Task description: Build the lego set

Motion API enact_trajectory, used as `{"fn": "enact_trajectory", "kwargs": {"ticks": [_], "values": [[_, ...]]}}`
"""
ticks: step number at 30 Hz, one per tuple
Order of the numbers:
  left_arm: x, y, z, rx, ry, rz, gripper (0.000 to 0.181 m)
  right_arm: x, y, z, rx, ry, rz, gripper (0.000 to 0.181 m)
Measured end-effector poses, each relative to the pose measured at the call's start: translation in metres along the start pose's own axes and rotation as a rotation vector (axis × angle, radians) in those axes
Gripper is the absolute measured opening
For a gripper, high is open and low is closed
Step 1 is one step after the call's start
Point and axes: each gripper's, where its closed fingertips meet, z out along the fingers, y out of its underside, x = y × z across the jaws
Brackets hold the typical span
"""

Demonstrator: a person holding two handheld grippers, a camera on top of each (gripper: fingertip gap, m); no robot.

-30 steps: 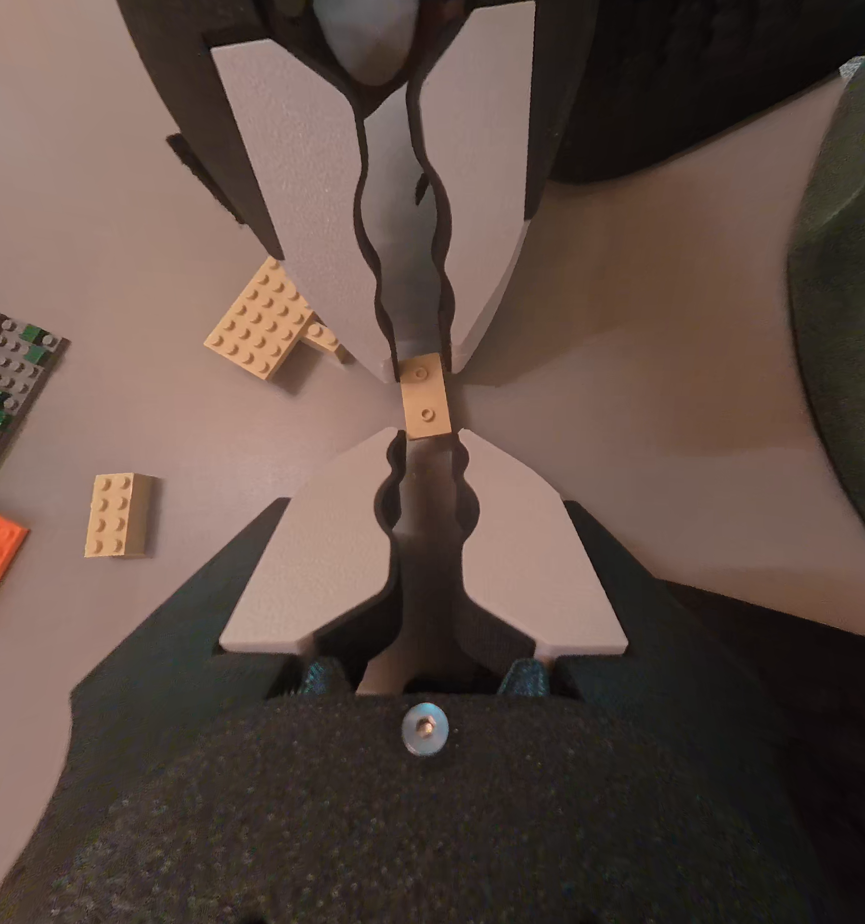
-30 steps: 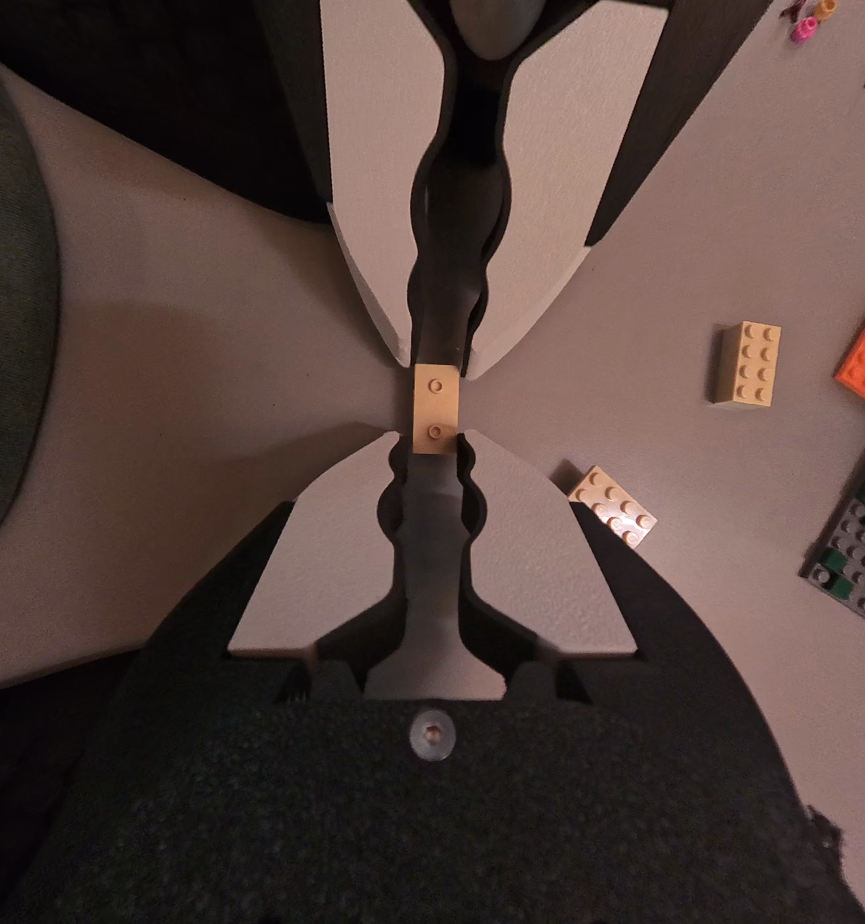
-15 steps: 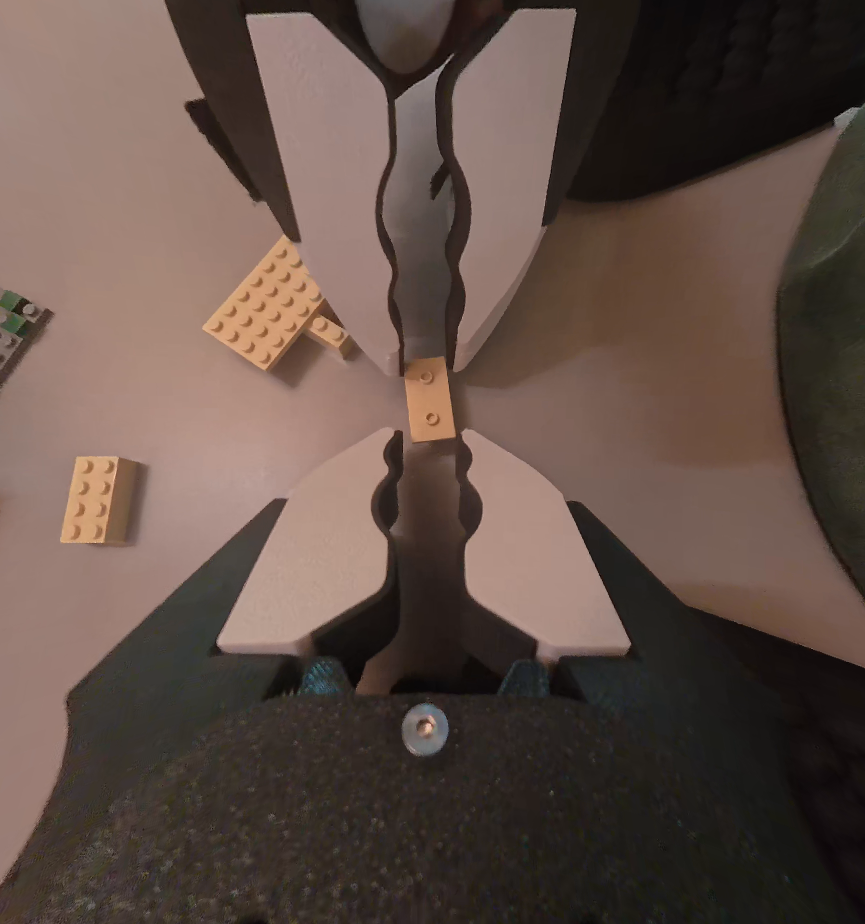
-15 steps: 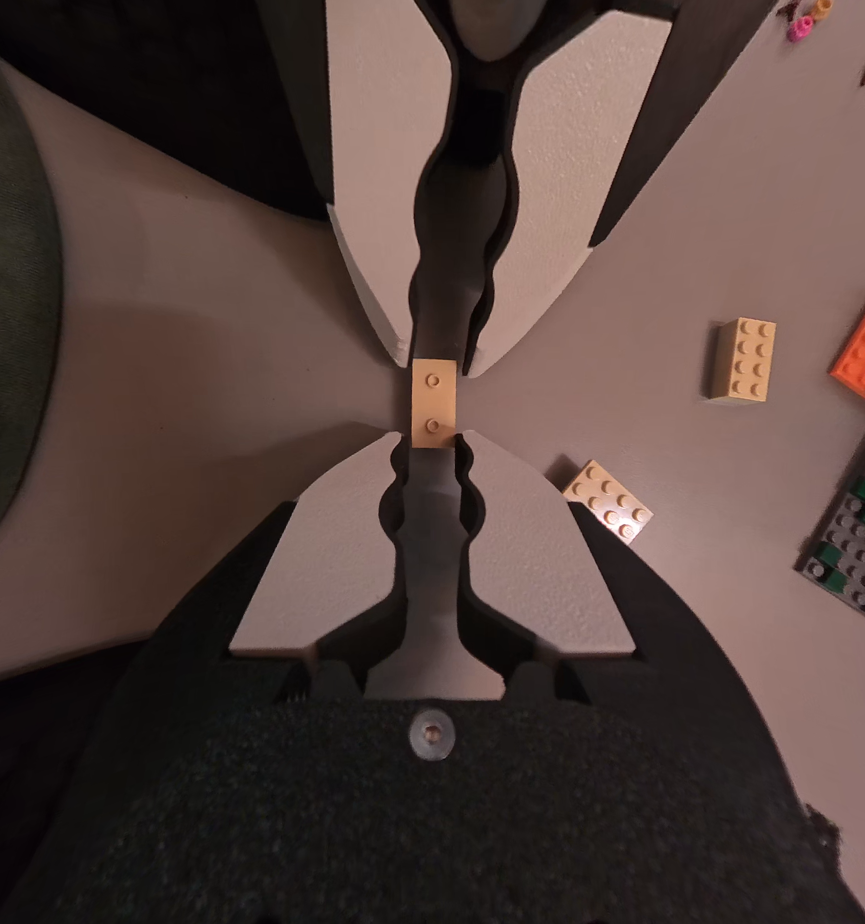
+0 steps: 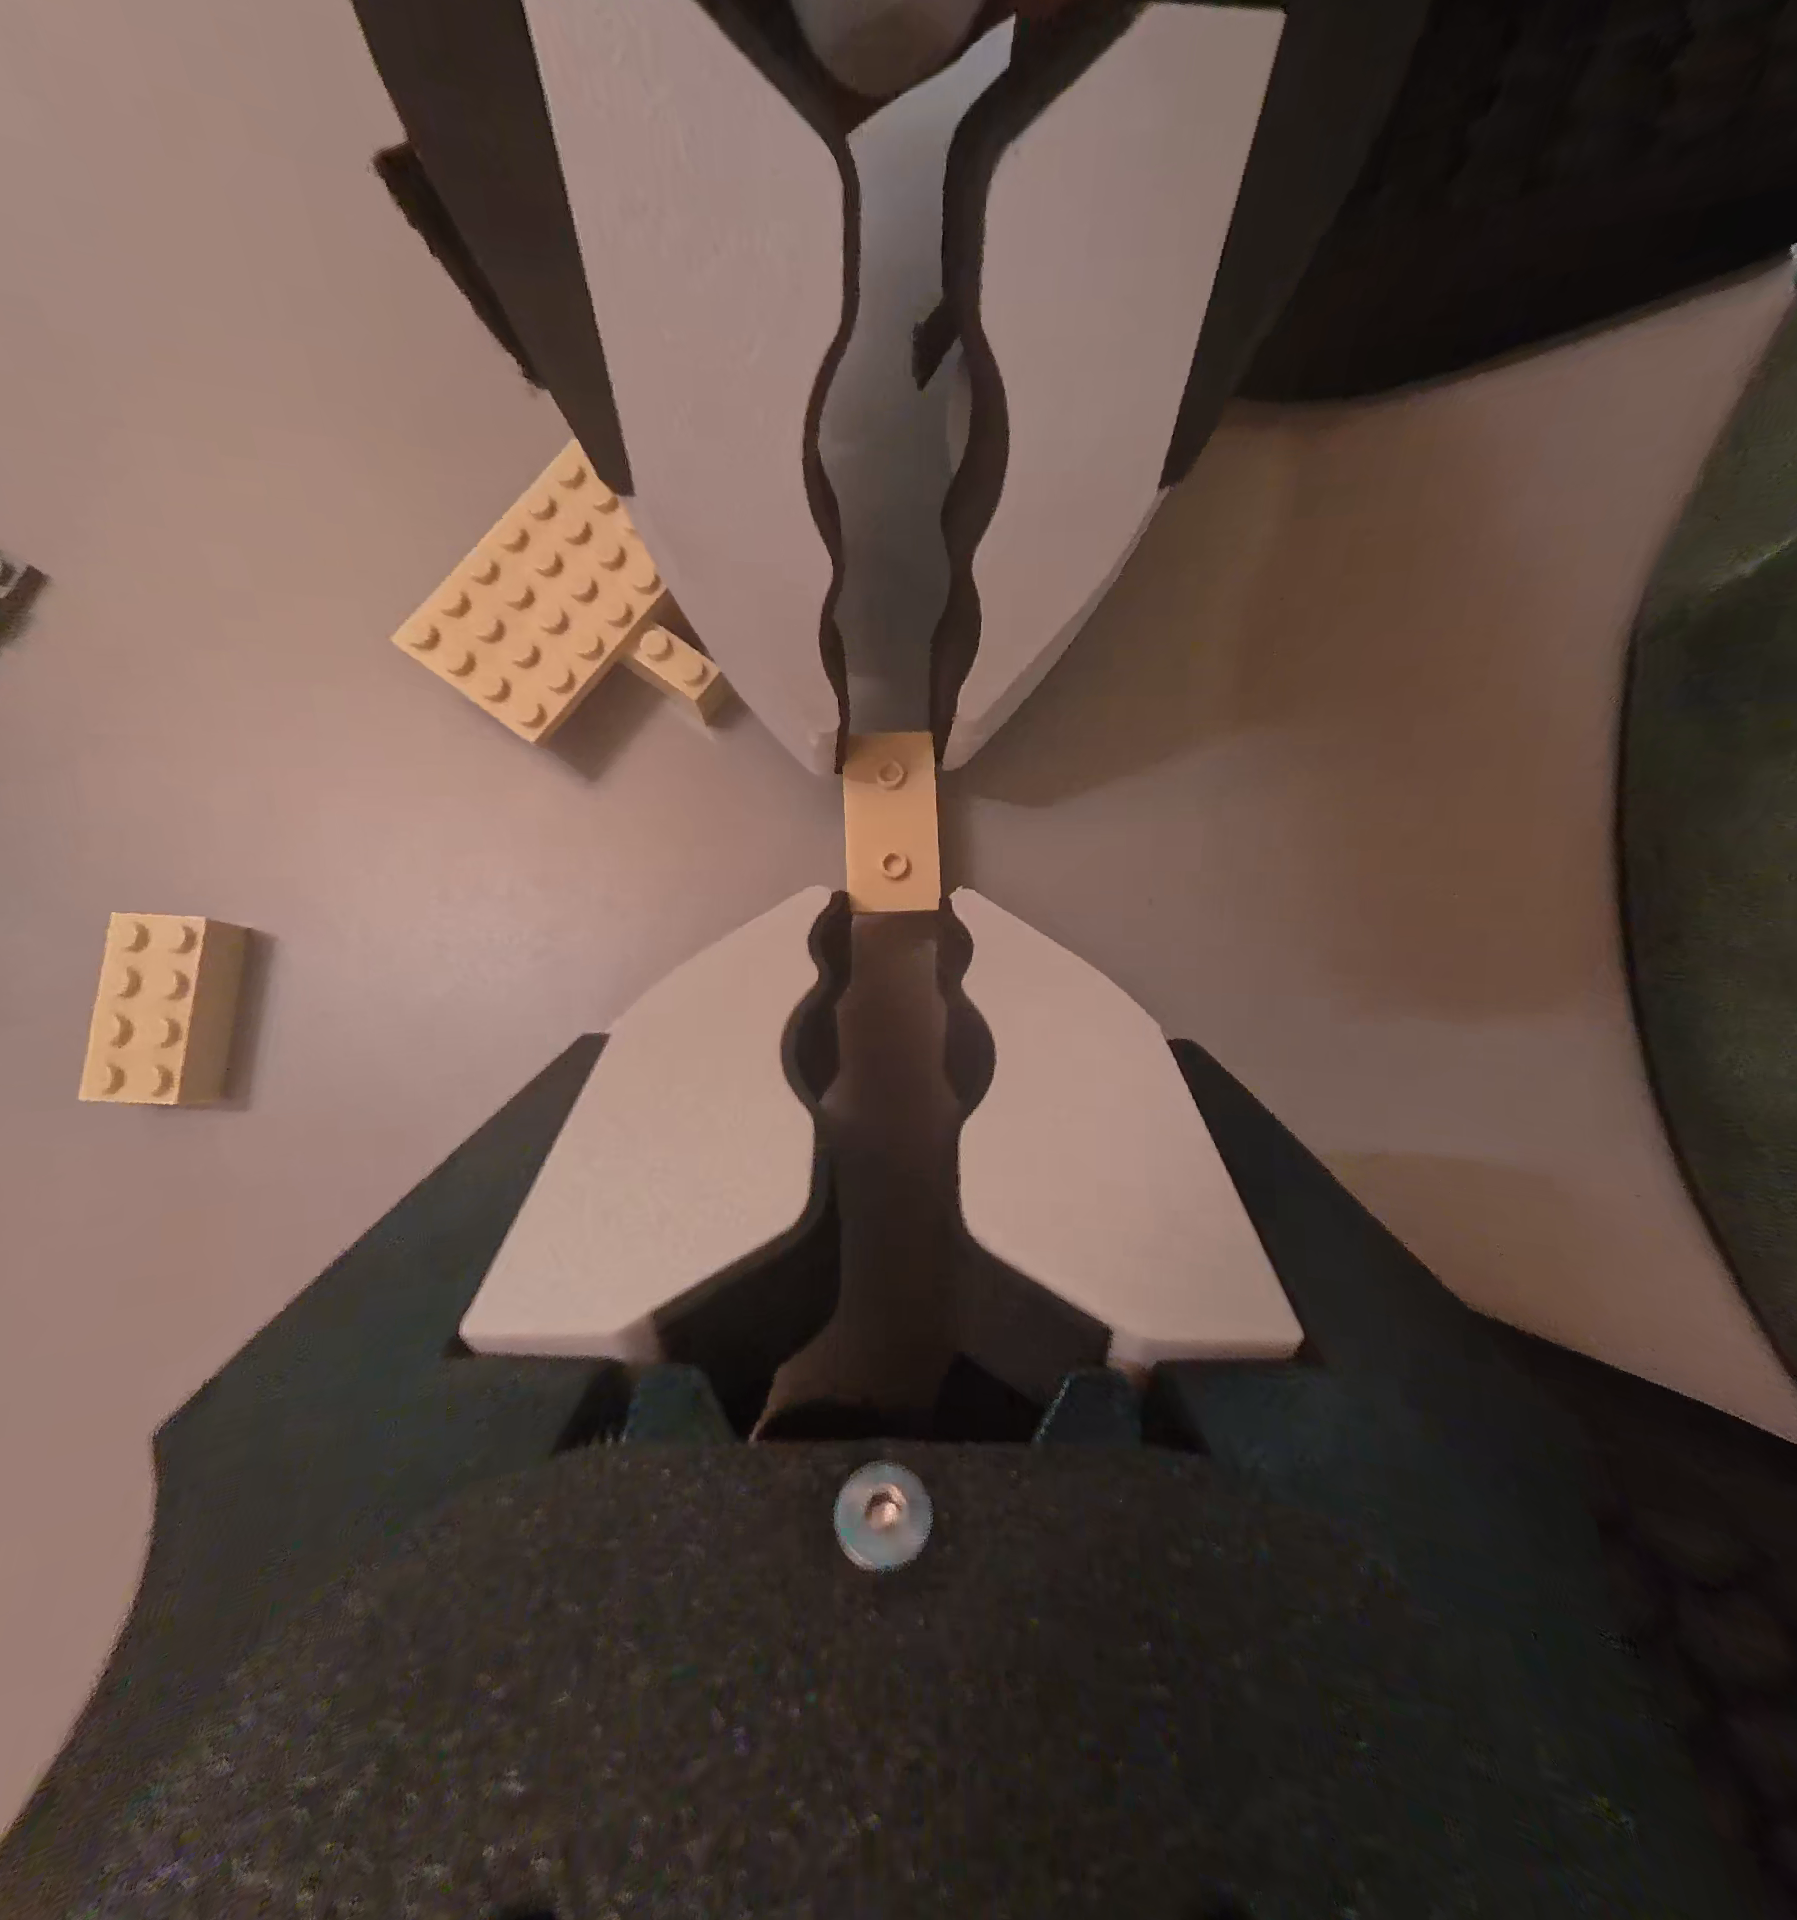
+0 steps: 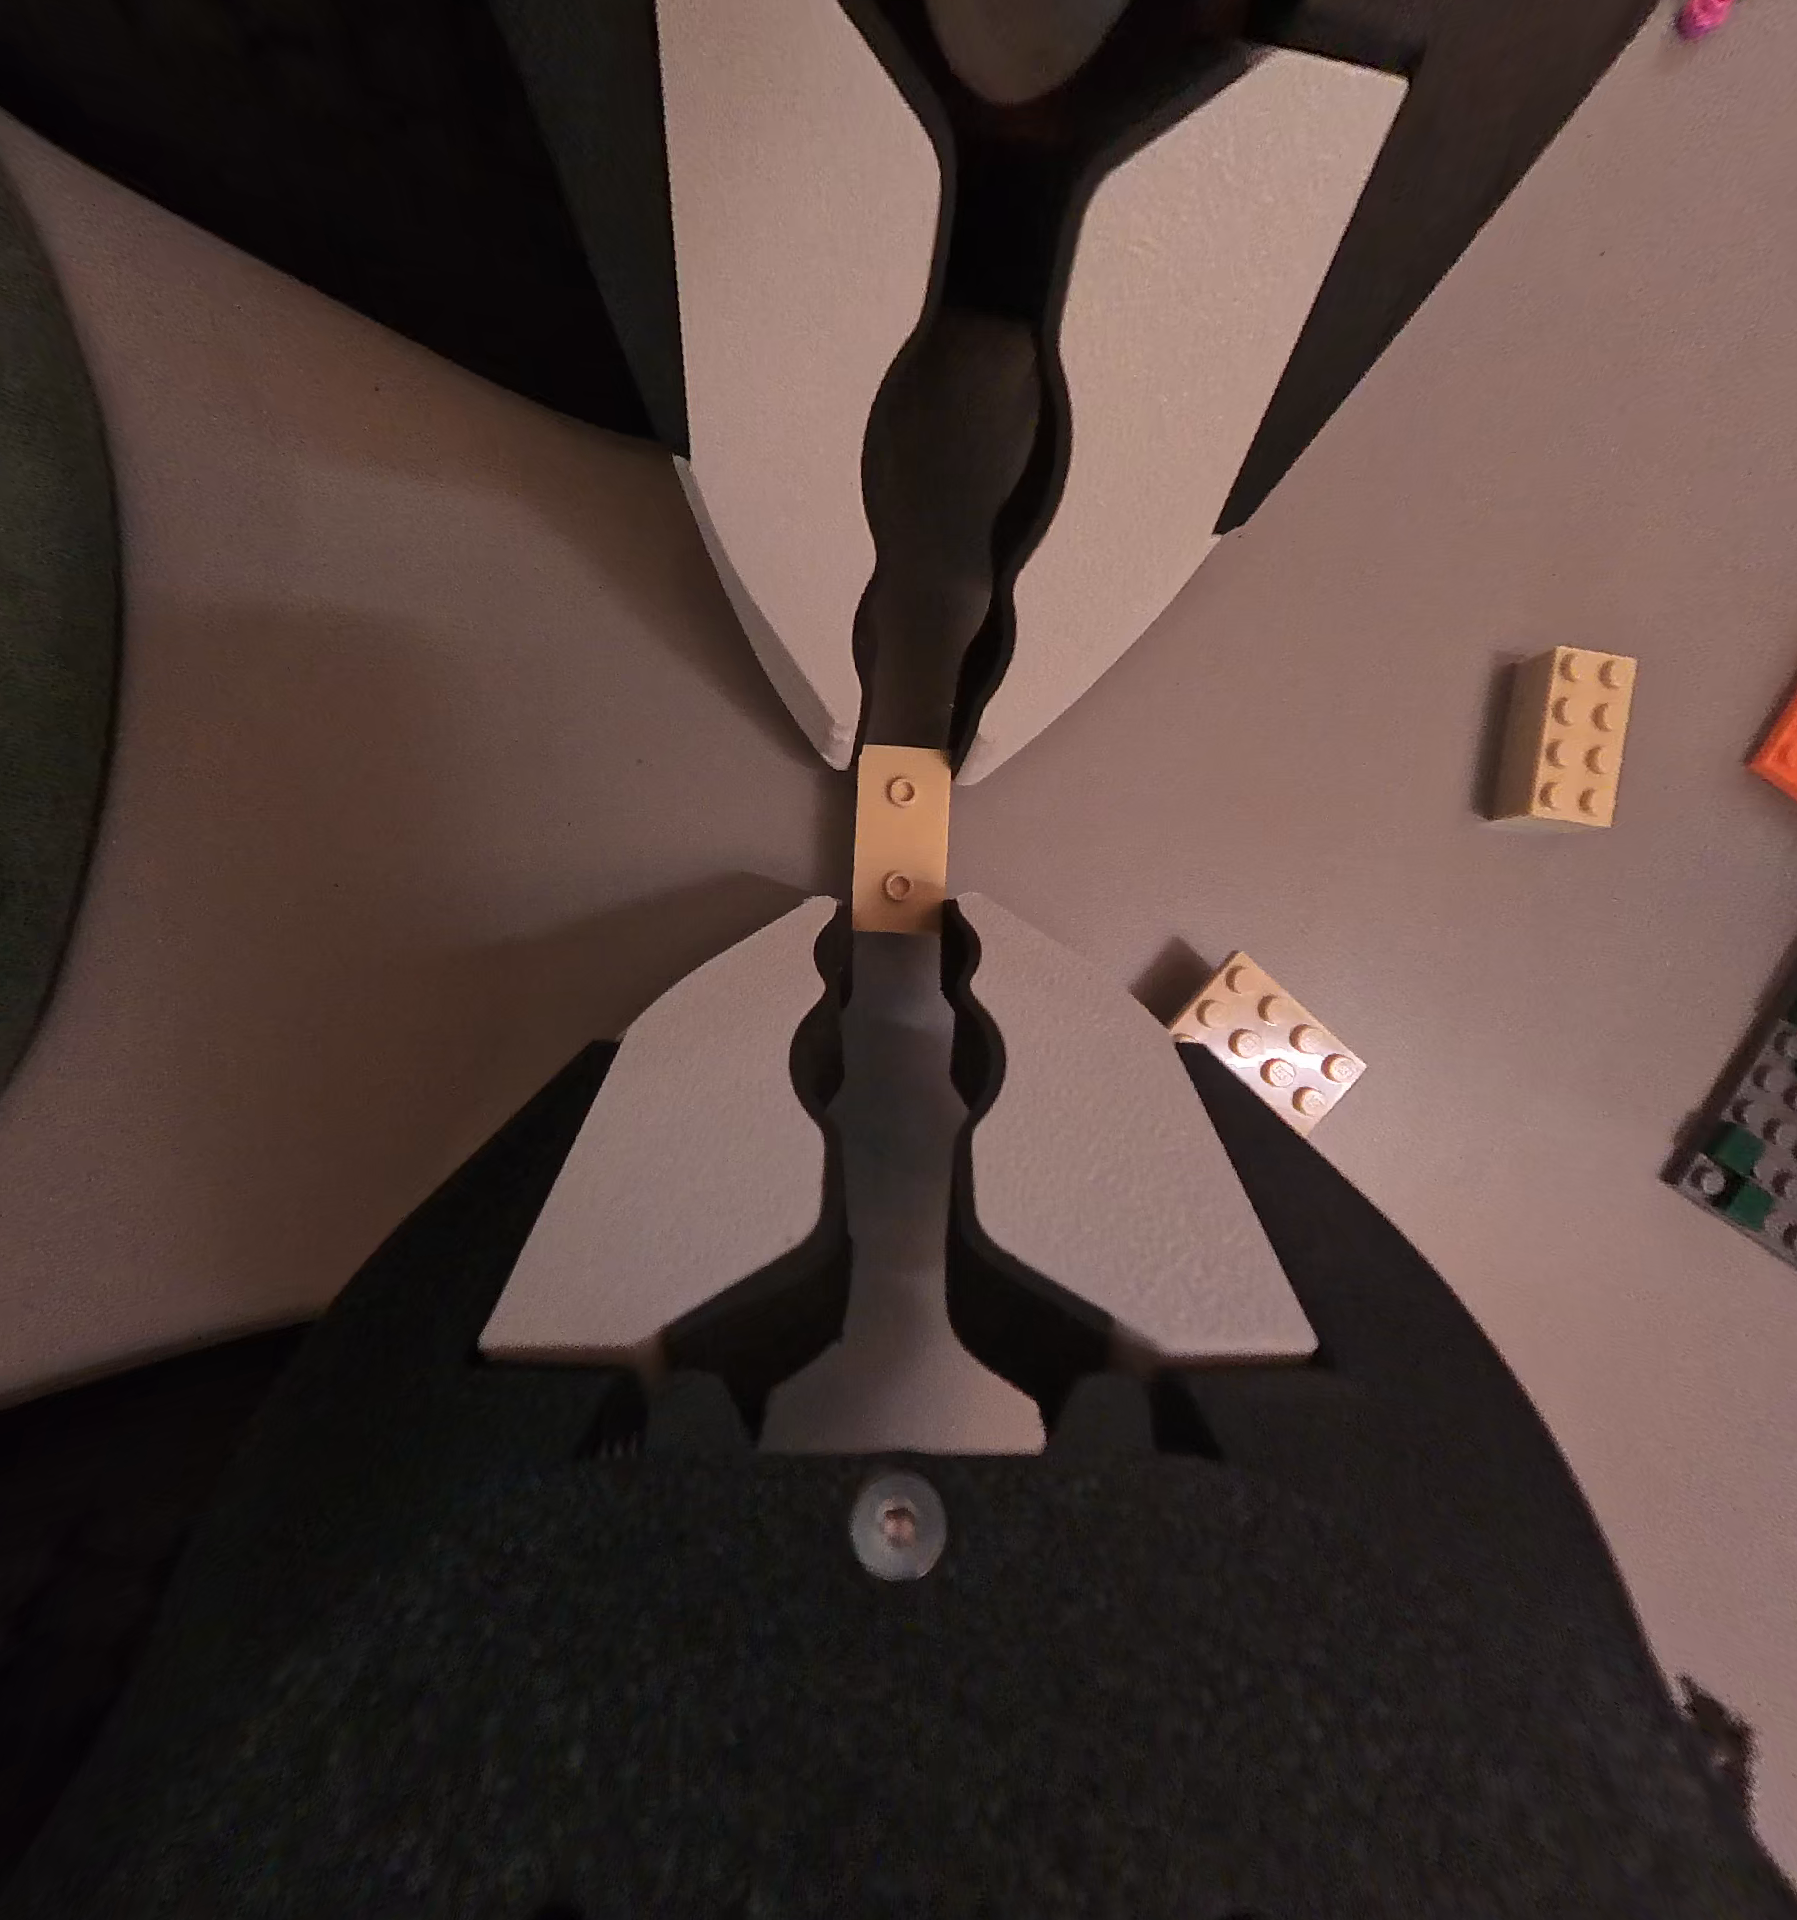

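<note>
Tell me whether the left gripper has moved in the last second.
Yes, slightly: the left gripper drifted right, away from the tan 2x4 brick, which slid left and upward in its view.

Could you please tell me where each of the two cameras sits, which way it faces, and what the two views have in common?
Left wrist view: sits on the left gripper, looks down along its fingers at the table; the right gripper enters from the top.
Right wrist view: sits on the right gripper, facing the opposite way; the left gripper enters from the top.
Shared: the small tan piece held at both ends, the tan brick and the tan plate.
</note>
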Motion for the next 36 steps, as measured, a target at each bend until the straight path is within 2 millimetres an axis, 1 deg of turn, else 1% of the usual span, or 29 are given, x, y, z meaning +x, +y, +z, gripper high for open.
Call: {"fn": "enact_trajectory", "kwargs": {"ticks": [7,18,30,36], "values": [[0.0005,0.0001,0.0001,-0.02,0.028,-0.059,0.016,-0.0002,0.0013,0.0021,-0.004,-0.019,0.005,0.016],[0.0016,0.0025,0.0021,-0.049,0.02,-0.062,0.016,0.0001,0.0019,0.0026,-0.054,-0.019,-0.036,0.016],[0.0021,0.003,0.0026,-0.071,0.03,-0.066,0.016,0.0001,0.0017,0.0035,-0.022,-0.026,-0.008,0.016],[0.0017,0.0008,-0.0001,-0.049,0.055,-0.059,0.016,-0.0007,0.0005,0.0025,-0.001,-0.003,0.004,0.016]]}}
